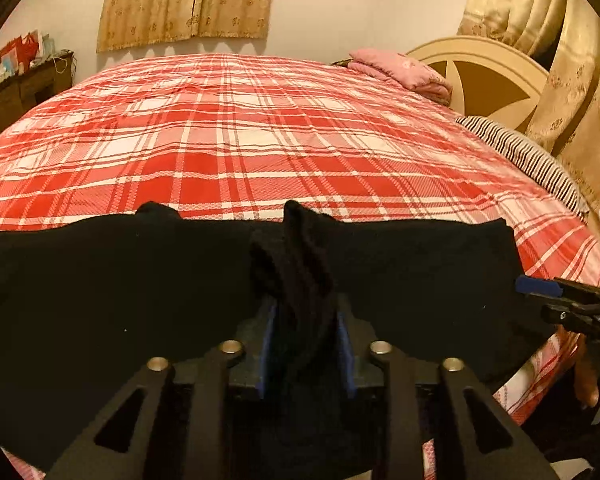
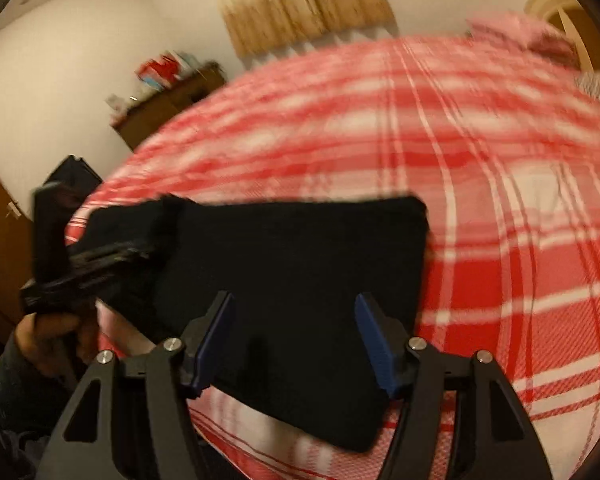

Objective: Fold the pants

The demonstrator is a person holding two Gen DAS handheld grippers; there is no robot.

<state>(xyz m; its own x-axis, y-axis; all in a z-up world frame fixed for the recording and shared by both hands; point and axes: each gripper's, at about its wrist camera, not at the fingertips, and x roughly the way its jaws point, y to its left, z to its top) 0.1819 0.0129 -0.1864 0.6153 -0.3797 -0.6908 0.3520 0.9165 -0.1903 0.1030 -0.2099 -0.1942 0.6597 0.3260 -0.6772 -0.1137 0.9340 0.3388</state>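
The black pants lie folded on the near edge of a bed with a red and white plaid cover. My left gripper is shut on a bunched fold of the pants, which sticks up between its blue pads. In the right wrist view the pants form a flat black rectangle. My right gripper is open and empty, held over their near part. The left gripper shows at the pants' left end. The right gripper shows at the right edge of the left wrist view.
A pink folded blanket and a striped pillow lie by the cream headboard at the far right. A dark wooden cabinet with clutter stands at the far left. Gold curtains hang on the back wall.
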